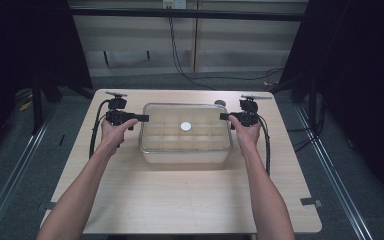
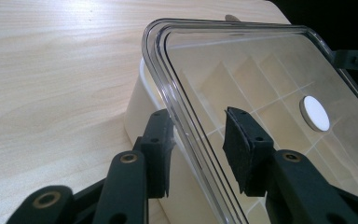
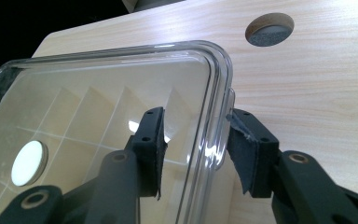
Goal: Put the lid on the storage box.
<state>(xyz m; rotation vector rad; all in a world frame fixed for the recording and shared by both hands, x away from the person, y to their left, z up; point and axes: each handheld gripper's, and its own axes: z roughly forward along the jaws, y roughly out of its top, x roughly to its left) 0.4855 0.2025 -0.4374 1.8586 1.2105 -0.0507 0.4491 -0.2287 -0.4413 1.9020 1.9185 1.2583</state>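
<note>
While both claws straddle the clear lid (image 1: pixel 185 127) edges — left claw (image 1: pixel 143 118), right claw (image 1: pixel 224 116), spread — table hole (image 3: pixel 269 29) beyond.

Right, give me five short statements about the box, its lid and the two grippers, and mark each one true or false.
1. The clear lid sits over a white compartment box. True.
2. The left gripper has its jaws set astride the lid's rim, one jaw on each side. True.
3. The right gripper is clamped on a mug handle. False: its jaws straddle the lid's opposite edge, and gaps show beside them.
4. A white round disc shows at the lid's centre. True.
5. The box stands on a bare metal floor. False: it rests on a light wooden table.
</note>
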